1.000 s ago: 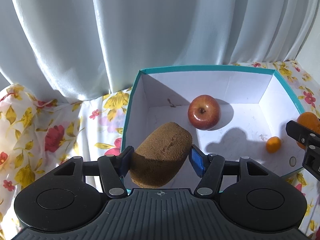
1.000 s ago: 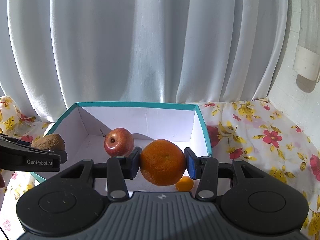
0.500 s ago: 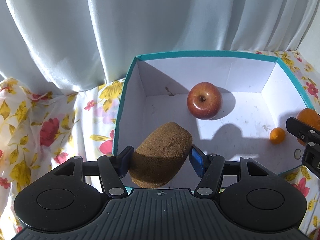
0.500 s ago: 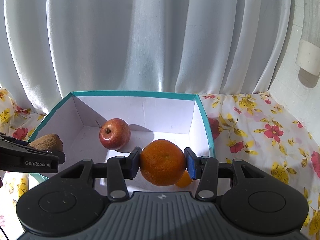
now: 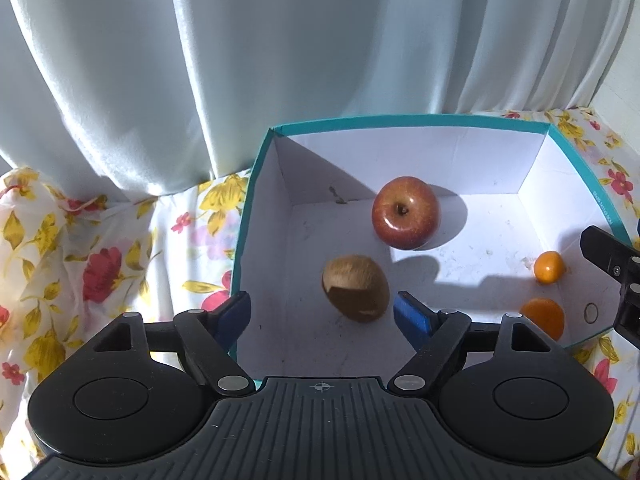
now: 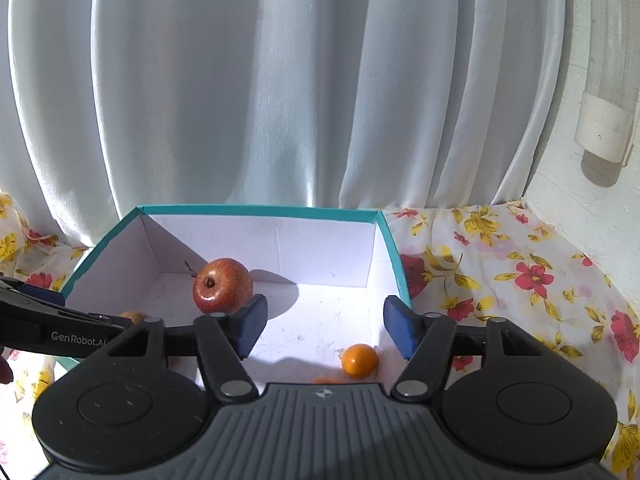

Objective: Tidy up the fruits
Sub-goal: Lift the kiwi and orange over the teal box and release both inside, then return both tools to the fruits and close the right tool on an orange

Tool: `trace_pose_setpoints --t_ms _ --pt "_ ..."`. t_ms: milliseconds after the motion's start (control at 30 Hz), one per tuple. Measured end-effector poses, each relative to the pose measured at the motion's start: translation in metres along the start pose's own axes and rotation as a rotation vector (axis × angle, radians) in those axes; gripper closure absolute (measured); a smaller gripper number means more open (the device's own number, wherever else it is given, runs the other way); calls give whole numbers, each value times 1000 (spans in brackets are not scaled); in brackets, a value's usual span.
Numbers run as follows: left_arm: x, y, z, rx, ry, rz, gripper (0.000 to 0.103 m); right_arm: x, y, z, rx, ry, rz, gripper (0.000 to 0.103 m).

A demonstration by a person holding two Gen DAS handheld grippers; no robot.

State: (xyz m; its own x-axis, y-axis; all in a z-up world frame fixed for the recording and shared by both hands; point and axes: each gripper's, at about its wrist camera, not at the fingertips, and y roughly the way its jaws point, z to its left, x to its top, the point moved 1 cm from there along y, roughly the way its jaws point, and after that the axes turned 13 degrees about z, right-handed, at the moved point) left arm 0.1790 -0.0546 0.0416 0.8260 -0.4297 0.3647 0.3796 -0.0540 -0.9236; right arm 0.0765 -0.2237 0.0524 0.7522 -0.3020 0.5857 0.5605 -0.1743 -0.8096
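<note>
Kiwi (image 5: pixel 356 294) lies in the box (image 5: pixel 256 184), just ahead of the left gripper (image 5: pixel 322 312), whose jaws are spreading with nothing pinched, nearer than the apple (image 5: pixel 406 212). Its long axis runs diagonally toward the box's near wall. Right gripper (image 6: pixel 324 330) jaws are likewise opening, empty, over the orange (image 5: pixel 542 318) and the smaller fruit (image 6: pixel 359 360).

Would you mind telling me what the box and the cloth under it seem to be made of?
Box: apparently cardboard, with thin folded walls creased at the corners, matte white inside and teal outside. Cloth: probably thin woven fabric, white with a red and yellow flower print; it wrinkles and drapes softly.
</note>
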Motion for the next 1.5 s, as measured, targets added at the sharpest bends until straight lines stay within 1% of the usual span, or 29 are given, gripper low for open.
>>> trace_pose_setpoints --t_ms 67,300,433,533,633,733,800,900,967,1033,1200,1333,1400,1433,1500 --pt "-2 -2 0 1 0 -1 19 0 -3 -1 0 7 -5 24" --pt "-9 -12 1 -7 0 -23 19 -7 -19 -3 12 35 -45 8" --pt "-14 -19 2 -9 3 -36 19 -11 -33 -2 8 31 -88 0" --pt "-20 -25 5 -11 2 -42 19 -17 -44 -1 11 29 -123 0" --pt "-28 -32 8 -11 3 -53 19 -26 -58 -1 9 31 -183 0" --pt "-39 -37 14 -7 2 -62 19 -39 -73 -1 -26 40 -253 0" --pt "-47 -40 18 -4 -4 -67 19 -48 -81 -1 -23 34 -268 0" --pt "-61 -44 25 -6 -18 -78 19 -62 -83 -1 -4 27 -222 0" --pt "-74 -46 29 -12 -14 -106 19 -74 -84 0 10 30 -187 0" --pt "-87 -45 30 -14 -8 -125 19 -89 -84 0 -3 41 -156 0" --pt "-112 -32 29 -8 9 -126 19 -124 -80 -2 14 80 -68 0" --pt "-128 -24 29 -26 14 -132 19 -147 -77 -3 14 88 -26 1" --pt "-134 -20 28 -29 19 -140 19 -155 -75 -2 29 89 -2 2" --pt "-137 -18 28 -29 20 -145 19 -159 -73 -1 39 84 11 6" --pt "-142 -14 29 -42 24 -151 19 -166 -69 4 49 57 37 8"
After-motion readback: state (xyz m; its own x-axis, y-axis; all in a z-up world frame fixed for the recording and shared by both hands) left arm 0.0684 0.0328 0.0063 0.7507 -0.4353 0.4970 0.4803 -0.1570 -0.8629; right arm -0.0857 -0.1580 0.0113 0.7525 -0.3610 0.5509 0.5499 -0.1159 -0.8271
